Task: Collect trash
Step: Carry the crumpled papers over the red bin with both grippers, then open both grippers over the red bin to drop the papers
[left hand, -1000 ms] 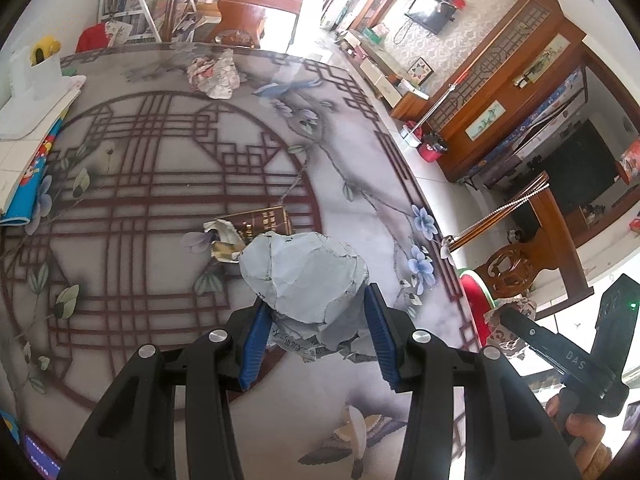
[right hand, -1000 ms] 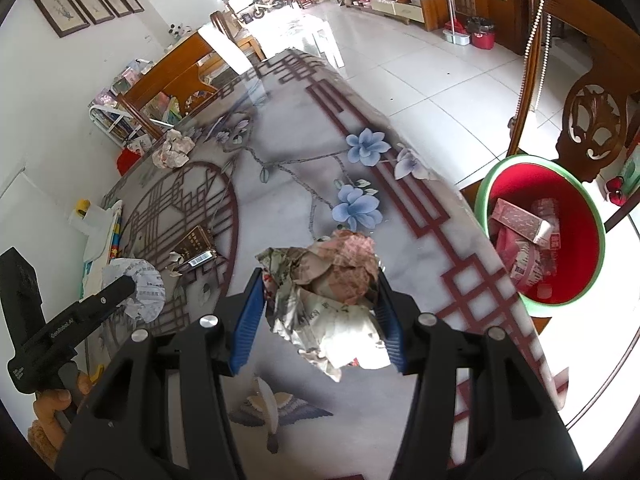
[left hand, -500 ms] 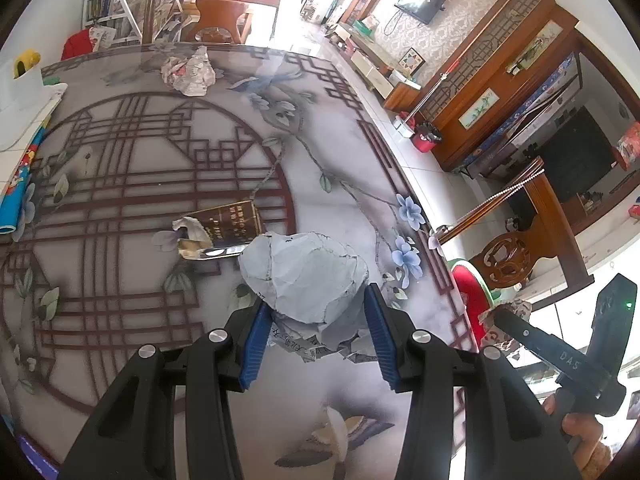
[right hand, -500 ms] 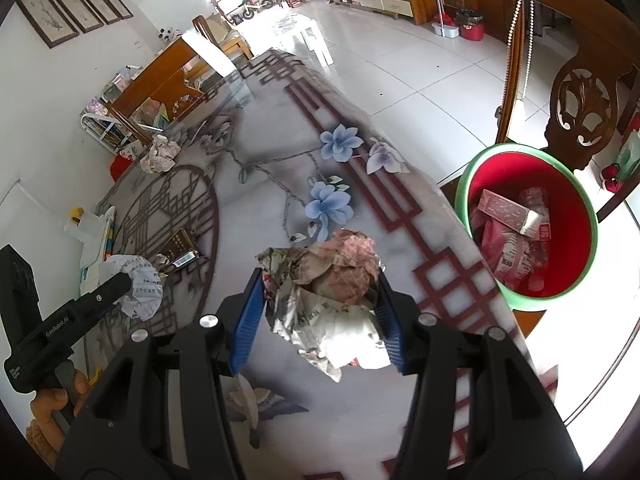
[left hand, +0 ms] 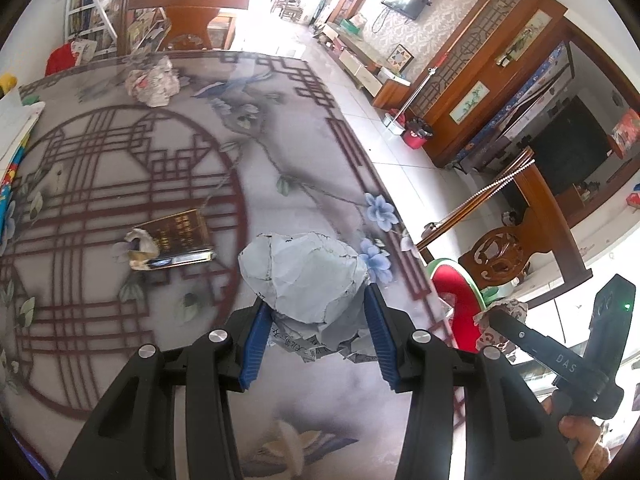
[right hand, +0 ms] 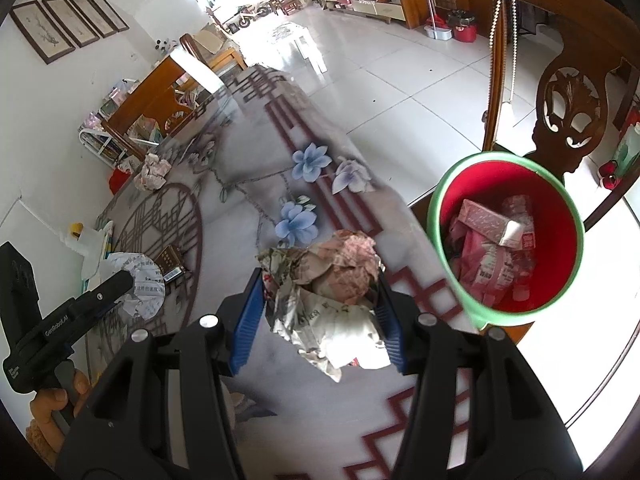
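A patterned table (left hand: 120, 184) is stretching under us in a tiled living room, with a red bin (right hand: 506, 236) standing off its edge, already holding wrappers. Our left gripper (left hand: 314, 328) is clamping a pale blue paper wad (left hand: 304, 276) between part-open jaws, while our right gripper (right hand: 320, 312) is gripping a crumpled newspaper ball (right hand: 324, 280) above the table beside the bin. Another paper wad (left hand: 152, 80) is lying at the far end.

Three crumpled paper wads: a pale blue-grey wad (left hand: 304, 276) between the left tongs' blue pads, a newsprint wad (right hand: 328, 292) between the right tongs' pads, and one wad (left hand: 152, 80) far ahead of the left tongs. One flattened gold-brown carton (left hand: 176, 236) lies ahead-left of them. One red bin (right hand: 508, 236) stands right of the right tongs. Two carved wooden chairs (left hand: 520, 248) (left hand: 188, 12).
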Motion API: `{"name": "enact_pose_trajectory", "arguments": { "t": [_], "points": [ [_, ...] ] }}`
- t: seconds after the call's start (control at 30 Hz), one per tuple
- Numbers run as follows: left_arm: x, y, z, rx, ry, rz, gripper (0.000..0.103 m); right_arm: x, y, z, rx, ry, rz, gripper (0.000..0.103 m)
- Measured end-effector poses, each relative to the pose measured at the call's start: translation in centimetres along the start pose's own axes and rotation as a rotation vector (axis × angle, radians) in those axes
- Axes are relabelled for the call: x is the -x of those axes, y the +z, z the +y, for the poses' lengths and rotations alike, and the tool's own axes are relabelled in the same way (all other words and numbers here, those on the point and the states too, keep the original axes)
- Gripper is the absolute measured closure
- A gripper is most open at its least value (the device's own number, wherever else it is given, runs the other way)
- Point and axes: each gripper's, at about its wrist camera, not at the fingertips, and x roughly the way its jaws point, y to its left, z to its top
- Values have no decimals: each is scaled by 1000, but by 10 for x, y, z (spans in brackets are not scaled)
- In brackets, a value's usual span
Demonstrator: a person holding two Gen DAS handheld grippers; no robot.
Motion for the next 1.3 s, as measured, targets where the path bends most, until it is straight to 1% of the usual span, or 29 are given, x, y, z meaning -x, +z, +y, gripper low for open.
{"name": "enact_pose_trajectory", "arguments": {
  "t": [0.3, 0.5, 0.57, 0.77, 0.9, 1.07, 1.1, 1.17, 1.2, 1.23, 1.3],
  "points": [
    [-13, -2, -46, -21, -6, -6, 60, 12, 17, -41, -15, 8, -15, 52],
    [-24, 2, -93, -62, -37, -21, 60, 23, 28, -75, -30, -3, -31, 52],
    [-31, 2, -113, -85, -53, -21, 60, 27, 31, -89, -38, -9, -35, 52],
    [-56, 3, -169, -149, -105, -7, 60, 39, 39, -132, -62, -47, -44, 52],
    [-78, 0, -210, -200, -142, 18, 60, 48, 48, -163, -75, -66, -53, 52],
    [-100, -2, -245, -232, -180, 57, 60, 51, 58, -186, -77, -71, -61, 50],
    [-103, -2, -249, -235, -186, 62, 59, 51, 60, -190, -76, -69, -61, 48],
    [-110, -2, -259, -242, -201, 71, 56, 49, 62, -195, -70, -54, -50, 44],
    [-112, -2, -262, -243, -206, 73, 50, 48, 64, -197, -65, -47, -42, 37],
    [-114, -2, -263, -241, -208, 74, 38, 46, 64, -198, -61, -45, -36, 33],
    [-114, -1, -264, -231, -207, 63, 28, 45, 66, -199, -57, -47, -41, 19]
  ]
}}
